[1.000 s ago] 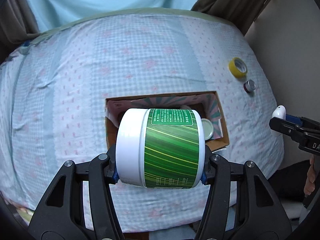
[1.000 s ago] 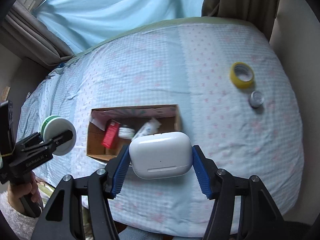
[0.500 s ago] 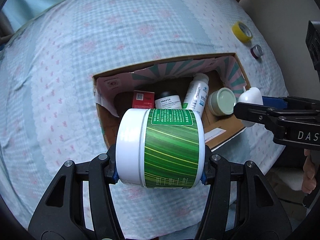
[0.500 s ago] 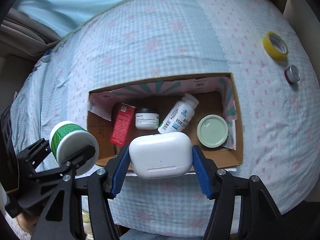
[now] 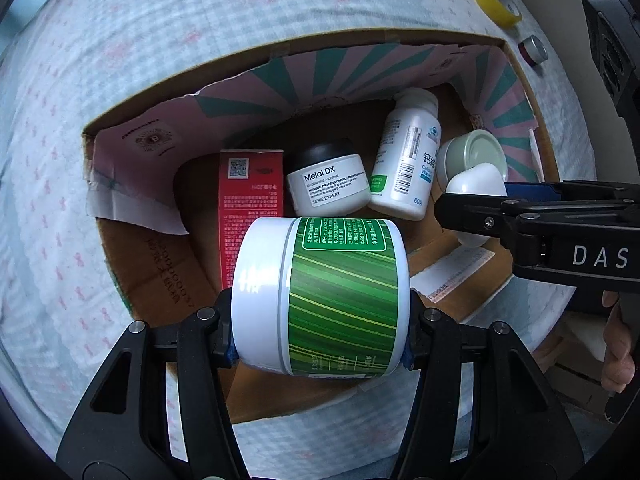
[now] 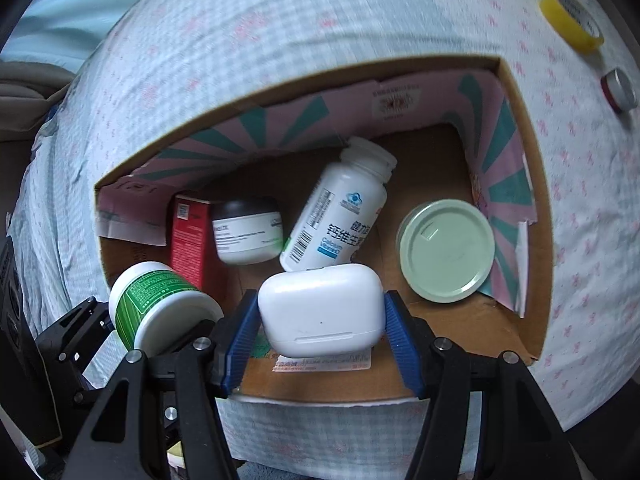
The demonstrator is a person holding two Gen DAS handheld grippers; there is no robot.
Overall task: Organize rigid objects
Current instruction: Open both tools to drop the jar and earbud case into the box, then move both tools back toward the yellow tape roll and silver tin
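Observation:
My left gripper is shut on a white jar with a green striped label, held on its side over the near left of the open cardboard box. My right gripper is shut on a white earbud case, held over the box's near edge. The green jar also shows in the right wrist view, and the case in the left wrist view. Inside the box lie a red carton, a Metal DX jar, a white pill bottle and a pale green lidded tin.
The box sits on a bed with a blue checked sheet. A yellow tape roll and a small silver-capped red pot lie on the sheet beyond the box's far right corner. A paper label lies on the box's near flap.
Both grippers have moved forward and down toward the box, which now fills both views. Each keeps hold of its object.

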